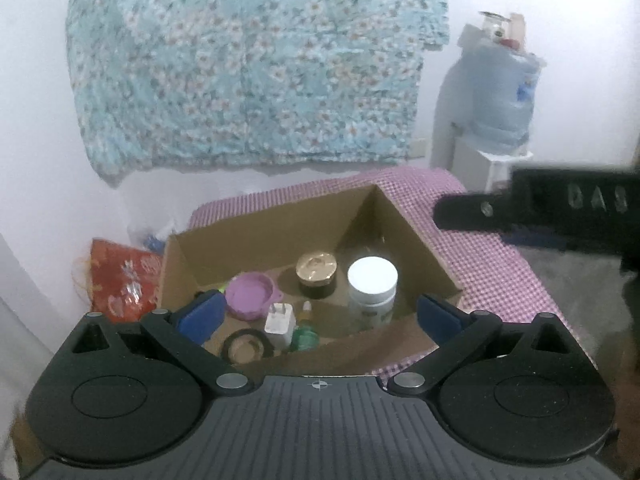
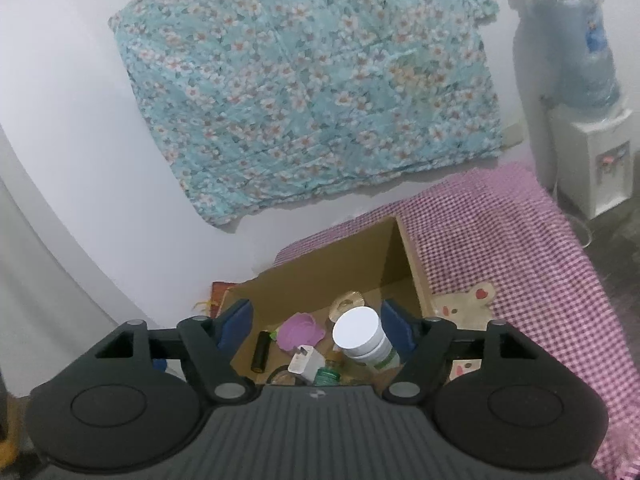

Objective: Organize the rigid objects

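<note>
An open cardboard box [image 1: 408, 232] [image 2: 320, 276] sits on a pink checked cloth. Inside are a white-lidded jar [image 1: 372, 280] [image 2: 358, 334], a gold-lidded dark jar [image 1: 317, 271], a purple lid [image 1: 250, 294] [image 2: 301, 330], a white plug adapter [image 1: 280, 324] [image 2: 306, 362], a small green bottle [image 1: 305, 334] [image 2: 328, 376], a black ring [image 1: 245, 345] and a dark cylinder [image 2: 261, 351]. My left gripper [image 1: 318, 316] is open and empty above the box's near side. My right gripper [image 2: 316, 330] is open and empty above the box; its body also shows in the left wrist view [image 1: 560, 208].
The pink checked cloth [image 2: 520, 248] covers a table against a white wall. A floral cloth [image 1: 248, 60] hangs on the wall. A water dispenser with a blue bottle [image 2: 580, 112] stands at right. A red patterned bag [image 1: 120, 280] lies left of the box. A cream patterned item [image 2: 468, 300] lies right of it.
</note>
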`<state>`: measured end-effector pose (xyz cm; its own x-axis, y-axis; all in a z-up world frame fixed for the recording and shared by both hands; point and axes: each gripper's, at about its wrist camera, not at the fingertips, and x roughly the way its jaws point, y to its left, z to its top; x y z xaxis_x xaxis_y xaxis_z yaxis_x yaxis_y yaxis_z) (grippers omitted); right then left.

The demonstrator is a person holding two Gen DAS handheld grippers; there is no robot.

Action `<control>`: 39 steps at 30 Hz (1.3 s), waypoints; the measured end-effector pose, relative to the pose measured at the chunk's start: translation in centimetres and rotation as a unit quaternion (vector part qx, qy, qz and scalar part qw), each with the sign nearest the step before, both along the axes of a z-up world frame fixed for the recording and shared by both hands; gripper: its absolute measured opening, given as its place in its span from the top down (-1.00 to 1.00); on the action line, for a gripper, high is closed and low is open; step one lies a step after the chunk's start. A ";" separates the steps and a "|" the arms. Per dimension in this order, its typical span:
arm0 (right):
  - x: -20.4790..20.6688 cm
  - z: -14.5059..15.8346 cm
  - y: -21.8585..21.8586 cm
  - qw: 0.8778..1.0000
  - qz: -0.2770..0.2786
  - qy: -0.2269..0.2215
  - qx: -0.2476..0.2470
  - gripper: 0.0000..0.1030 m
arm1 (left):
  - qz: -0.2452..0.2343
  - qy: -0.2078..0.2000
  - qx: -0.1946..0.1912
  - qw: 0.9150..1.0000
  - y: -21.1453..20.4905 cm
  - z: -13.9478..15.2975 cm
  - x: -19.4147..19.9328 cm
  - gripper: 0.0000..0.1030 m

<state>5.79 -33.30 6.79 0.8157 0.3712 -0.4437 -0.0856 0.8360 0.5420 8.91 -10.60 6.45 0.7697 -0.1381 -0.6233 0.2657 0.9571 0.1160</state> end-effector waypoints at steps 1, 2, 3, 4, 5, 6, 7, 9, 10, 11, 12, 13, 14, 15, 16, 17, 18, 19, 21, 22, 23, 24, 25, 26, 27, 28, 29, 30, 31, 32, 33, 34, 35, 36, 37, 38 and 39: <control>-0.4 0.4 0.2 1.000 -0.007 -0.003 -0.009 -0.62 | 0.003 0.001 0.003 1.000 -0.2 -0.1 -0.1 -0.99; -0.9 0.7 0.4 1.000 -0.013 -0.006 -0.017 -0.67 | 0.007 0.003 0.005 1.000 -0.3 -0.2 -0.2 -0.99; -1.4 1.1 0.5 0.999 -0.019 -0.011 -0.027 -0.80 | 0.011 0.005 0.004 1.000 -0.3 -0.4 -0.2 -0.99; -1.7 1.5 0.7 0.999 -0.023 -0.016 -0.036 -0.91 | 0.015 0.010 0.001 1.000 -0.2 -0.6 -0.2 -0.99; -2.0 1.8 0.9 0.998 -0.027 -0.021 -0.047 -0.95 | 0.019 0.019 -0.004 1.000 0.0 -0.7 -0.7 -0.99; -2.4 2.1 1.2 0.998 -0.032 -0.024 -0.057 -0.97 | 0.022 0.027 -0.010 0.999 0.3 -0.9 -0.4 -0.99; -2.7 2.3 1.3 0.997 -0.035 -0.026 -0.067 -1.00 | 0.025 0.034 -0.014 0.999 0.5 -1.0 -0.5 -0.99; -3.0 2.4 1.8 0.995 -0.041 -0.023 -0.084 -1.00 | 0.035 0.047 -0.025 0.998 1.2 -1.3 0.1 -0.99; -3.1 2.4 2.0 0.995 -0.043 -0.018 -0.089 -1.00 | 0.040 0.054 -0.031 0.997 1.6 -1.4 0.4 -0.99; -3.1 2.2 2.1 0.994 -0.048 -0.011 -0.096 -1.00 | 0.046 0.061 -0.038 0.996 2.1 -1.5 0.4 -0.99; -3.1 2.0 2.3 0.993 -0.053 -0.003 -0.102 -1.00 | 0.054 0.067 -0.042 0.995 2.5 -1.6 0.8 -0.99; -3.0 1.8 2.6 0.992 -0.059 0.005 -0.111 -1.00 | 0.063 0.073 -0.043 0.994 2.9 -1.8 1.0 -0.99; -3.0 1.6 2.8 0.990 -0.064 0.012 -0.121 -1.00 | 0.074 0.077 -0.042 0.993 3.3 -1.9 1.2 -0.99; -2.8 1.3 3.1 0.988 -0.069 0.020 -0.133 -1.00 | 0.085 0.080 -0.040 0.992 3.7 -2.1 1.3 -0.99; -2.8 1.1 3.5 0.986 -0.072 0.027 -0.145 -1.00 | 0.094 0.082 -0.039 0.991 4.0 -2.2 1.5 -0.99; -2.7 0.8 3.9 0.984 -0.074 0.035 -0.158 -1.00 | 0.103 0.083 -0.038 0.990 4.5 -2.3 1.7 -0.99; -2.5 0.6 4.4 0.982 -0.073 0.042 -0.171 -1.00 | 0.112 0.084 -0.039 0.989 4.9 -2.3 1.9 -0.99; -2.3 0.3 4.9 0.979 -0.071 0.046 -0.183 -1.00 | 0.120 0.086 -0.042 0.988 5.3 -2.4 2.0 -0.99; -1.8 -0.1 6.0 0.975 -0.067 0.056 -0.205 -1.00 | 0.133 0.094 -0.050 0.985 6.1 -2.4 2.4 -0.99; -1.5 -0.2 6.5 0.973 -0.063 0.059 -0.212 -1.00 | 0.137 0.098 -0.053 0.984 6.4 -2.5 2.6 -0.99; -1.3 -0.4 7.0 0.972 -0.057 0.062 -0.219 -1.00 | 0.141 0.100 -0.055 0.983 6.6 -2.6 2.7 -0.99; -1.1 -0.5 7.5 0.971 -0.049 0.063 -0.224 -1.00 | 0.145 0.101 -0.055 0.983 6.8 -2.6 2.8 -0.99; -0.9 -0.5 8.0 0.971 -0.042 0.063 -0.228 -1.00 | 0.147 0.102 -0.055 0.982 6.9 -2.6 2.9 -0.99; -0.7 -0.6 8.4 0.970 -0.037 0.062 -0.232 -1.00 | 0.149 0.103 -0.054 0.982 7.0 -2.6 3.0 -0.99; -0.6 -0.5 8.8 0.969 -0.036 0.063 -0.235 -1.00 | 0.148 0.105 -0.053 0.982 7.0 -2.7 3.0 -0.99; -0.5 -0.5 9.0 0.969 -0.037 0.064 -0.238 -1.00 | 0.148 0.106 -0.052 0.982 7.0 -2.7 3.1 -0.99; -0.3 -0.5 9.2 0.968 -0.037 0.065 -0.238 -1.00 | 0.147 0.107 -0.052 0.982 7.0 -2.7 3.2 -0.99; -0.2 -0.5 9.3 0.969 -0.035 0.066 -0.237 -1.00 | 0.146 0.108 -0.050 0.982 6.9 -2.8 3.2 -0.99; -0.1 -0.5 9.4 0.969 -0.035 0.067 -0.236 -1.00 | 0.146 0.109 -0.049 0.982 6.9 -2.9 3.3 -0.99; 0.0 -0.5 9.4 0.969 -0.034 0.068 -0.236 -1.00 | 0.145 0.110 -0.048 0.982 6.8 -3.0 3.3 -0.99; 0.2 -0.5 9.6 0.968 -0.034 0.069 -0.238 -1.00 | 0.144 0.112 -0.048 0.982 6.9 -3.0 3.4 -0.99; 0.3 -0.6 9.7 0.967 -0.034 0.071 -0.242 -1.00 | 0.143 0.113 -0.048 0.982 6.9 -3.1 3.4 -0.99; 0.5 -0.7 9.8 0.966 -0.035 0.073 -0.247 -1.00 | 0.143 0.113 -0.046 0.982 6.9 -3.1 3.5 -0.99; 0.6 -0.8 9.8 0.965 -0.036 0.075 -0.250 -1.00 | 0.143 0.113 -0.044 0.982 6.9 -3.1 3.5 -0.99; 0.7 -0.9 9.9 0.964 -0.036 0.077 -0.251 -1.00 | 0.144 0.113 -0.043 0.982 6.8 -3.1 3.6 -0.99; 0.8 -0.9 9.8 0.964 -0.036 0.079 -0.250 -1.00 | 0.144 0.113 -0.042 0.982 6.8 -3.1 3.6 -0.99; 0.9 -1.0 9.8 0.964 -0.035 0.081 -0.250 -1.00 | 0.144 0.113 -0.042 0.982 6.8 -3.1 3.6 -0.99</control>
